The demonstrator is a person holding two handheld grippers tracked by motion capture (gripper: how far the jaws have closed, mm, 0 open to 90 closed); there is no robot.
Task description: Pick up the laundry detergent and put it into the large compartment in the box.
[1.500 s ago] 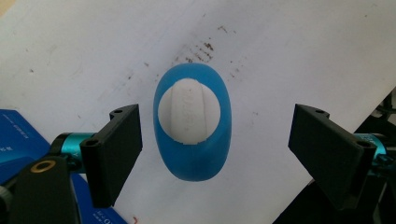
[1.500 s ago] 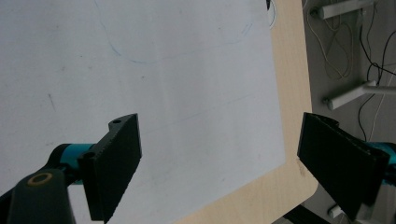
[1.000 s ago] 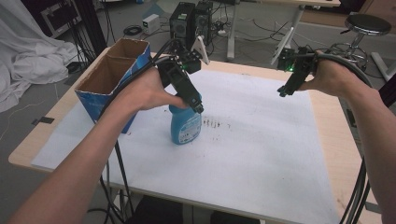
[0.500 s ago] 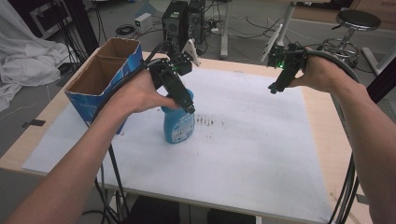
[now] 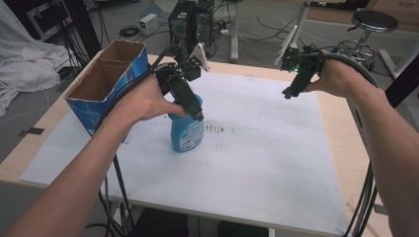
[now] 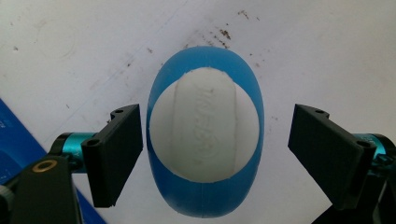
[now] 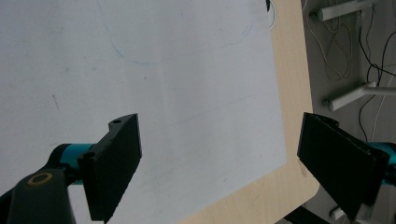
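A blue bottle point(image 5: 187, 133) with a white cap stands upright on the white sheet point(image 5: 257, 158), left of centre. My left gripper point(image 5: 196, 112) is right over its top, angled down. In the left gripper view the bottle point(image 6: 204, 140) sits between the open jaws of that gripper point(image 6: 217, 123); the left jaw is close to its side and the right jaw stands apart. My right gripper point(image 5: 289, 92) hovers open over the far right of the sheet. The right gripper view shows that gripper point(image 7: 219, 140) with bare sheet and table corner between its jaws.
A cardboard box point(image 5: 106, 79) with blue sides stands open at the table's left, close to the bottle. Dark smudges point(image 5: 217, 129) mark the sheet beside the bottle. The wooden table edge point(image 5: 341, 123) runs along the right. A computer tower point(image 5: 190, 19) and a stool point(image 5: 375, 22) stand beyond the table.
Both grippers keep nearly the same places. The left one stays over the bottle's top, and the right one hovers open at the far right.
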